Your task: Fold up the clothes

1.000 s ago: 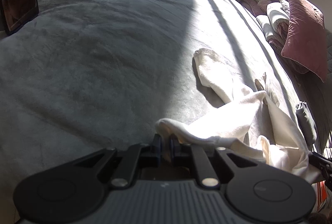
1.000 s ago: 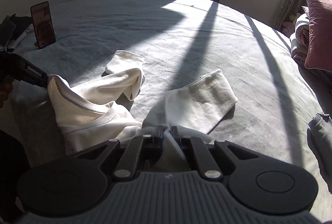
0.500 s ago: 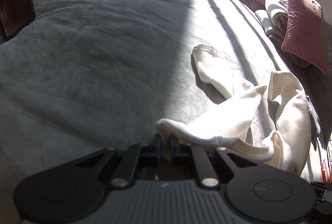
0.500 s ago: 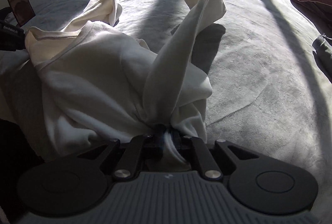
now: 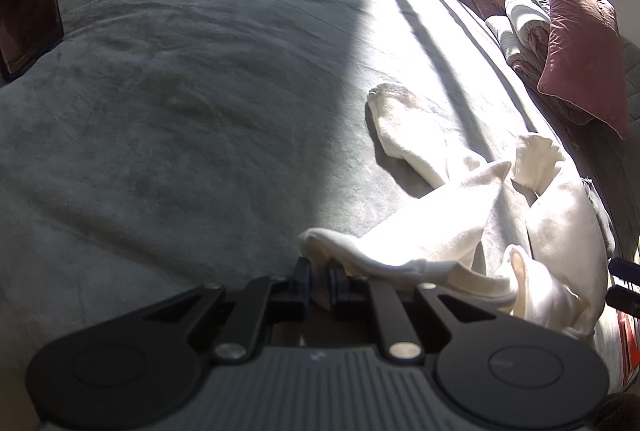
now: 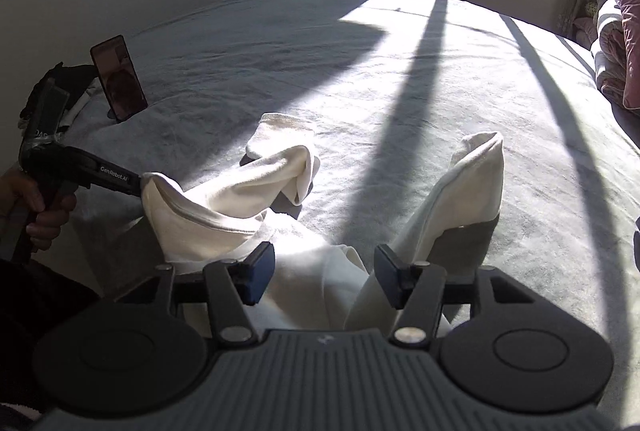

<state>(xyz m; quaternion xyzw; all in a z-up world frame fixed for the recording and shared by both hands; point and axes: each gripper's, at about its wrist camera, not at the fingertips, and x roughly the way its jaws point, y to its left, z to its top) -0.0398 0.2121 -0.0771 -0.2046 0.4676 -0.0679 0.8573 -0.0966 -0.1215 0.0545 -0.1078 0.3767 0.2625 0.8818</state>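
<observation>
A cream long-sleeved top (image 6: 224, 227) is shown bunched on a grey bed (image 6: 360, 79), at the near edge, partly in strong window light. The left gripper (image 5: 319, 273) is seen with its fingers clamped on a fold of the top at the neckline side; in the right wrist view the same gripper (image 6: 136, 185) is seen pinching the ribbed edge, held by the left hand (image 6: 44, 209). The right gripper (image 6: 324, 277) is shown with its fingers apart, nothing gripped, the cloth lying loose between and below them. One sleeve (image 6: 464, 191) is seen standing up in a tilted peak just beyond the right gripper; the other sleeve (image 6: 288, 151) lies folded over itself toward the middle of the bed. A phone (image 6: 119, 77) is propped upright near the bed's left edge, and a pink pillow (image 5: 584, 47) rests at the head end. The stage is judged to be a regrasp before the top is spread flat. The risks are judged as follows: with only one corner held, the top may twist or slide toward the edge if pulled; the upright sleeve may collapse under the body and be trapped in a fold; and a careless closing of the right fingers may gather several layers at once.
</observation>
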